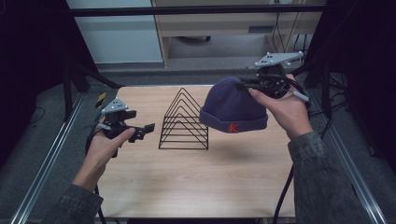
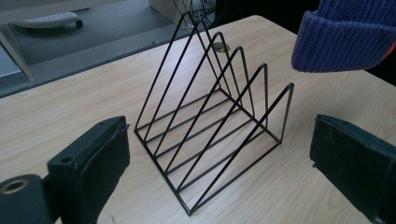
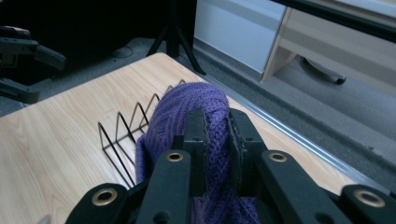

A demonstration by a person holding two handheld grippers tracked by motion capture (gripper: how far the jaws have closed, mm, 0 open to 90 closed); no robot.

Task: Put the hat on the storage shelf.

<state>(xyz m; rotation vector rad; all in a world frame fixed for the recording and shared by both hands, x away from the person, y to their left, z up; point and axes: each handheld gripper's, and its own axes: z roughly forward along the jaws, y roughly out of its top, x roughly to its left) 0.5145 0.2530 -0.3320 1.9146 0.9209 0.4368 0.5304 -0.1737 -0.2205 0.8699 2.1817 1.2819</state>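
Your right hand-held gripper (image 1: 252, 88) pinches the purple beanie (image 1: 232, 108) aloft; left hand-held gripper (image 1: 145, 129) gapes empty. Lower the beanie squarely over the wire rack (image 1: 184, 120) at the worktop's (image 1: 224, 177) centre.

Both forearms, in grey-green sleeves, reach in from the near edge in the high view. The left hand (image 1: 105, 144) grips its tool from below, wrist low, and the left gripper (image 1: 144, 131) points level toward the right gripper, its jaws standing wide apart with nothing between the pads. The right hand (image 1: 285, 109) is raised higher, fingers wrapped round the tool's body. The right gripper (image 3: 215, 133) points inward and slightly down; its jaws are drawn close together, pads pinching a fold of the purple knit beanie (image 1: 232, 108), which hangs just beneath and ahead of them.
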